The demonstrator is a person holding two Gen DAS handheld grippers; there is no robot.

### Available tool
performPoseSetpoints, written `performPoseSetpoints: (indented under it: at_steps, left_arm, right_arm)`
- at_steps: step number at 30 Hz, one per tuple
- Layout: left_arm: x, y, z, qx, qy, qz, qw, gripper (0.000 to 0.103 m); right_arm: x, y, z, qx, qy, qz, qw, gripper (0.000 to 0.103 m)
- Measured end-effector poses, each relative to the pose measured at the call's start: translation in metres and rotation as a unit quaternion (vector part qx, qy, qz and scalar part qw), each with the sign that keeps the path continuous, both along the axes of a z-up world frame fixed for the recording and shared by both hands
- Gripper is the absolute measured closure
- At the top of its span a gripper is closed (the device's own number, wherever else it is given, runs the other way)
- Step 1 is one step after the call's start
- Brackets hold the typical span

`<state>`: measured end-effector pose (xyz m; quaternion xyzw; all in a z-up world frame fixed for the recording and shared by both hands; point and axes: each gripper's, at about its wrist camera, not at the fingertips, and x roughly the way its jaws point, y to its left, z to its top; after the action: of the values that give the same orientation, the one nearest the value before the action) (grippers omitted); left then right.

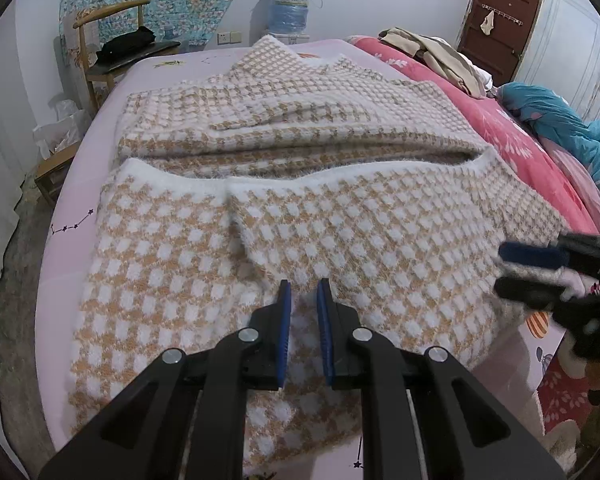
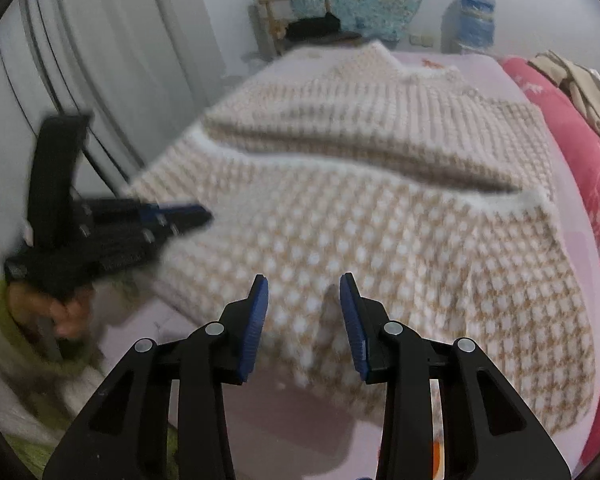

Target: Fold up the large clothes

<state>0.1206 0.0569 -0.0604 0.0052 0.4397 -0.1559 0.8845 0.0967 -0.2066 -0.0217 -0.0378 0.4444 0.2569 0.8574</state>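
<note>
A large tan-and-white checked knit sweater [image 1: 300,208] lies spread on a pink bed sheet [image 1: 68,240], its lower half folded up over the body. My left gripper [image 1: 303,286] hovers just above the sweater's near edge, jaws slightly apart with nothing between them. My right gripper [image 2: 304,280] is open and empty above the sweater [image 2: 380,220], which is blurred there. The right gripper also shows at the right edge of the left wrist view [image 1: 516,270], jaws apart. The left gripper shows at the left of the right wrist view [image 2: 196,218], blurred.
A red floral quilt [image 1: 500,120] and a blue blanket [image 1: 560,128] lie along the bed's right side, with beige clothes [image 1: 432,56] at the back. A wooden chair [image 1: 112,52], a water jug [image 1: 292,8] and a brown door [image 1: 496,24] stand beyond the bed.
</note>
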Motion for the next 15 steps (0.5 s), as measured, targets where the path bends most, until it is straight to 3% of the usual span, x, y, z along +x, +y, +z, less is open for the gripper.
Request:
performPoseSetpoints:
  at_steps: [5, 9, 12, 15]
  left_arm:
    - [-0.006, 0.000, 0.011, 0.003, -0.022, -0.001, 0.9998, 0.090]
    - [-0.023, -0.010, 0.029, -0.009, -0.059, -0.040, 0.9974, 0.090]
    - [-0.030, -0.023, 0.029, -0.030, -0.046, -0.075, 0.9956, 0.088]
    - [-0.032, -0.037, 0.017, -0.014, -0.033, -0.089, 0.9954, 0.087]
  right_arm:
    - [0.005, -0.006, -0.013, 0.013, 0.024, -0.018, 0.999, 0.068]
    - [0.005, -0.004, -0.013, 0.000, 0.016, -0.017, 1.000, 0.068]
    - [0.004, -0.003, -0.013, 0.003, 0.017, -0.018, 1.000, 0.068]
    - [0.003, 0.000, -0.013, 0.004, 0.017, -0.020, 1.000, 0.068]
